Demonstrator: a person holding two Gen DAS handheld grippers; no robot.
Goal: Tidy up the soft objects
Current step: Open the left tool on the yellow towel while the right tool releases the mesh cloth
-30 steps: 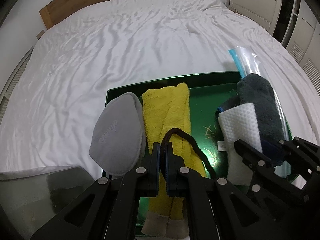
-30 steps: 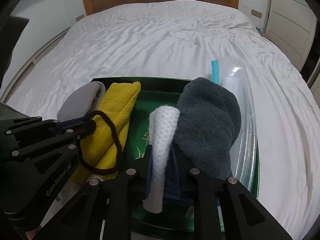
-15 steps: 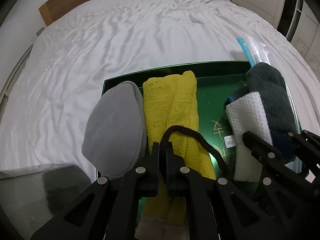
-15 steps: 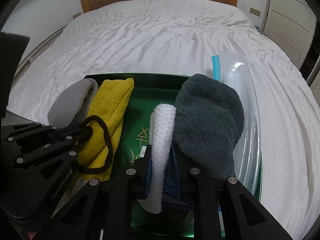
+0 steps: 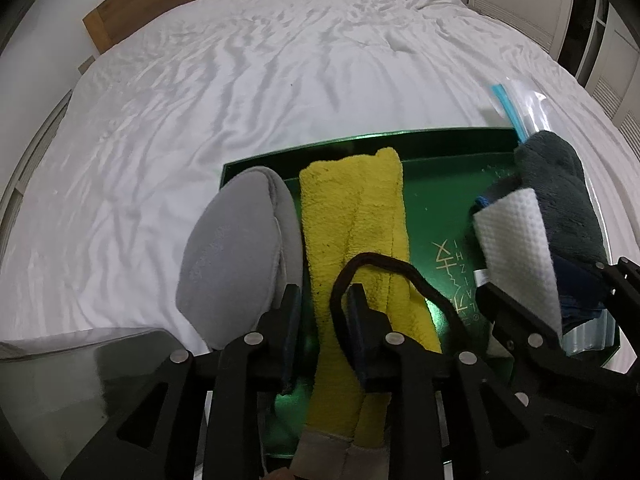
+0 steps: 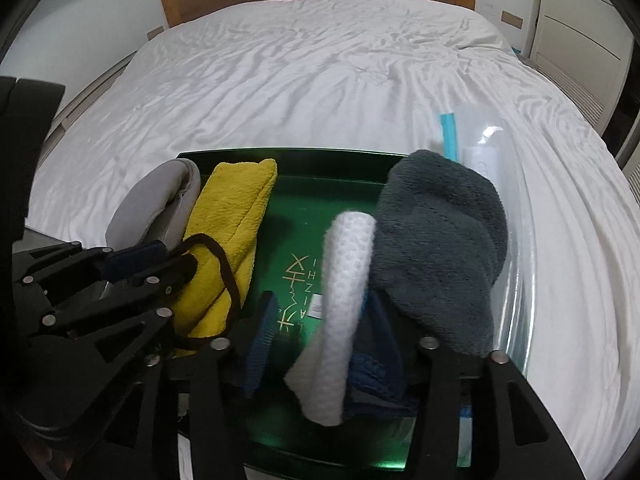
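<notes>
Both tools' jaws have just opened, freeing black cord (image 5: 384,264) and white cloth (image 6: 344,312)

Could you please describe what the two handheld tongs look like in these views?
Both the left tongs and right tongs are matte black linkage frames with triangular cutouts, silver round rivets and dark blue ribbed pads on the fingers. No cables, sleeves or hands show.

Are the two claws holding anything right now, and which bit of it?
Nothing is gripped. The left gripper has just opened, and the black cord only loops over one finger. The right gripper has just opened too; the white cloth stands loose between its fingers.
</notes>
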